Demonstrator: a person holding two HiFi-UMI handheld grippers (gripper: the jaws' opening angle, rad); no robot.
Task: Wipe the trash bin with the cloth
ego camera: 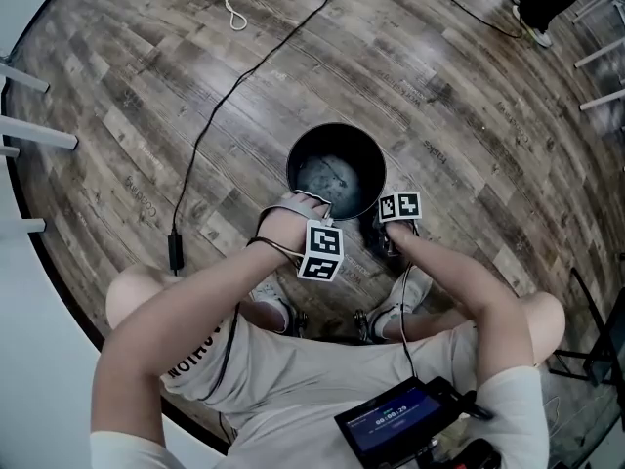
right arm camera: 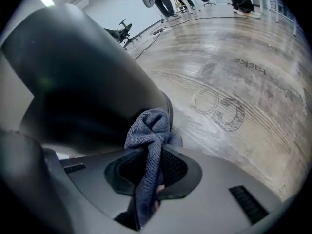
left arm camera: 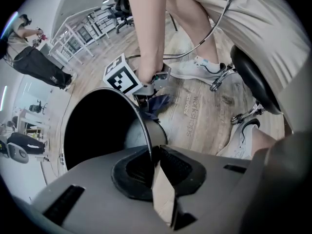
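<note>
**Operator:** Where is the trash bin, and what am I holding?

**Describer:** The round black trash bin (ego camera: 290, 169) stands upright on the wood floor (ego camera: 146, 115), just in front of your feet, with its open mouth facing up. Your left gripper (left arm camera: 151, 156) points steeply down and is clenched on the near rim, the thin metal edge caught between its pads. That grip looks meant to anchor the bin so it won't slide or tip when you rub it.

**Operator:** And the cloth?

**Describer:** The blue-grey cloth (right arm camera: 151, 126) is grasped in your right gripper (right arm camera: 148, 156). The jaws are closed on its middle, and a bunched tuft sticks out past the tips. You are holding that tuft at the bin's outer wall on your right side, against it or just beside it; I cannot tell which. With the tuft leading, fabric rather than the jaws should meet the metal. The wiping itself looks barely started.
</note>
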